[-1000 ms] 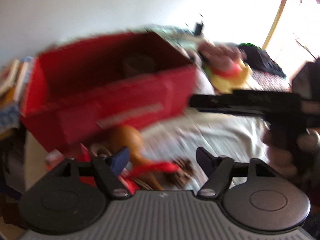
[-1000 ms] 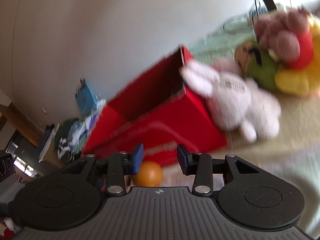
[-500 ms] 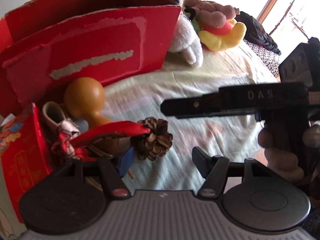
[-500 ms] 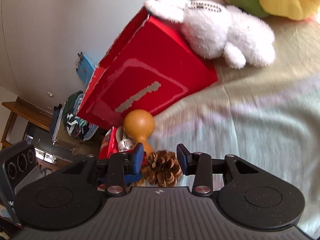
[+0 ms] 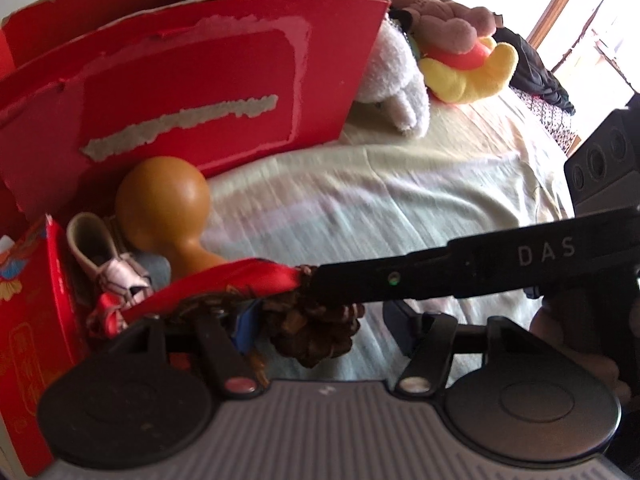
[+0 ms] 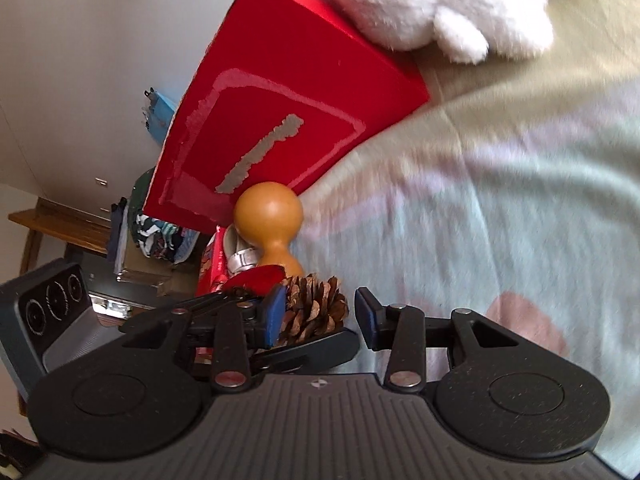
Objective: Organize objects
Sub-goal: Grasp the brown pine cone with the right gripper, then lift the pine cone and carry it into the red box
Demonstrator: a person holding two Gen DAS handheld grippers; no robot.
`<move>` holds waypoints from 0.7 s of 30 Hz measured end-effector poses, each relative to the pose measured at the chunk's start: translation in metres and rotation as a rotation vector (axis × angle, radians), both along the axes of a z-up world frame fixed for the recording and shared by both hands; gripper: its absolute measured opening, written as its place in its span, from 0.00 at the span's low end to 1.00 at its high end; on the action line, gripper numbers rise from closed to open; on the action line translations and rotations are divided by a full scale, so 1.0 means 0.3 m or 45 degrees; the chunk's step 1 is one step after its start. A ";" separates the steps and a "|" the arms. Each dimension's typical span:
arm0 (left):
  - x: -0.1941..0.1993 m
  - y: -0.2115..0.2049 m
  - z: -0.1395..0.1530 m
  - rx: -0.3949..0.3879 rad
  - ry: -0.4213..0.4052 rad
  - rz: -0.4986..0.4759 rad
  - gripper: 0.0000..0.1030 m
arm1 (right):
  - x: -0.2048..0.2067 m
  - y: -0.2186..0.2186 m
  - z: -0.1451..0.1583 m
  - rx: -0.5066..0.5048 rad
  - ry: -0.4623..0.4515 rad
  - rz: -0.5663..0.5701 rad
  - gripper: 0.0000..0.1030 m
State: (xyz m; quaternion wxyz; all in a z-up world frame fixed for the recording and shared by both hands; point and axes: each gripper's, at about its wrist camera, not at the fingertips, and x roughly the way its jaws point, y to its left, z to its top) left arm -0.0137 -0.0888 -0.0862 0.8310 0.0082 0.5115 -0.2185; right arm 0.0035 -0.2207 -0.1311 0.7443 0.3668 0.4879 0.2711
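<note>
Got a pale, crumpled bedsheet filling most of both views. Next biggest: a large red cardboard box with torn label patches, up at 11 o'clock in the left wrist view, standing on the sheet. Leaning on its 3 o'clock end, a fluffy white plush toy, and just past that at 1 o'clock a yellow, orange and brown plush toy.

Down at 9 o'clock, right against the box front: an orange-brown gourd-shaped wooden piece, a small red printed carton at the far edge, and a little white shoe wedged between the two. Can't tell whether shoe and gourd touch.

Then a shiny red ribbon running from the shoe side over to the brown pine cone, which lies on the sheet at 6 o'clock, just in front of the gourd.

Left gripper: jaws spread wide, cone between them, nothing pinched. Right gripper: coming in from 3 o'clock, jaws apart too, straddling the same cone, with a gap on the 3 o'clock side.
</note>
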 end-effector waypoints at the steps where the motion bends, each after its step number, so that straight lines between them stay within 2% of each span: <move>1: -0.002 0.000 -0.001 0.001 0.004 0.000 0.61 | -0.002 -0.001 0.000 0.005 0.005 0.004 0.41; 4: -0.002 0.004 -0.002 -0.009 0.024 -0.001 0.54 | 0.000 -0.009 -0.002 0.025 0.034 0.010 0.41; 13: 0.003 -0.016 -0.003 -0.062 0.071 -0.032 0.54 | -0.012 -0.058 -0.010 0.077 0.124 -0.039 0.37; 21: 0.017 -0.056 0.053 -0.091 0.015 -0.088 0.54 | -0.031 -0.111 0.061 0.051 0.076 -0.099 0.37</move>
